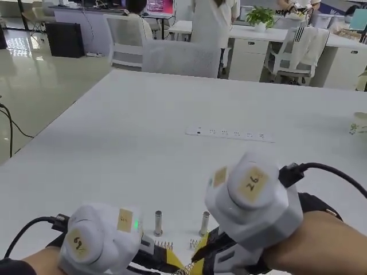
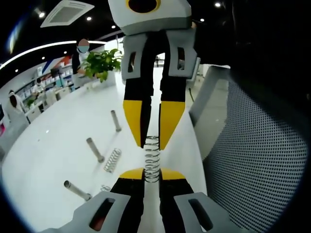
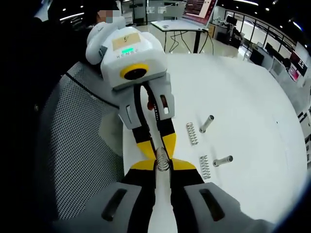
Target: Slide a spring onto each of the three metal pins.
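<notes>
Tongs on both sides are clenched on one spring [image 2: 152, 158]: my left tongs [image 2: 152, 174] pinch one end, my right tongs [image 3: 163, 166] the other, tips almost meeting, right at the near edge of the surface [image 1: 114, 143]. That is my worry. With both biting so short a coil, any pull or twist could bend it or fling it, and this close to the edge it would likely drop off onto the mesh chair [image 2: 252, 160]. Just beyond, two loose springs [image 3: 192, 133] lie beside the upright pins [image 1: 158, 222], none sleeved yet. A careless sweep toward them could topple a pin or scatter those springs across the surface.
</notes>
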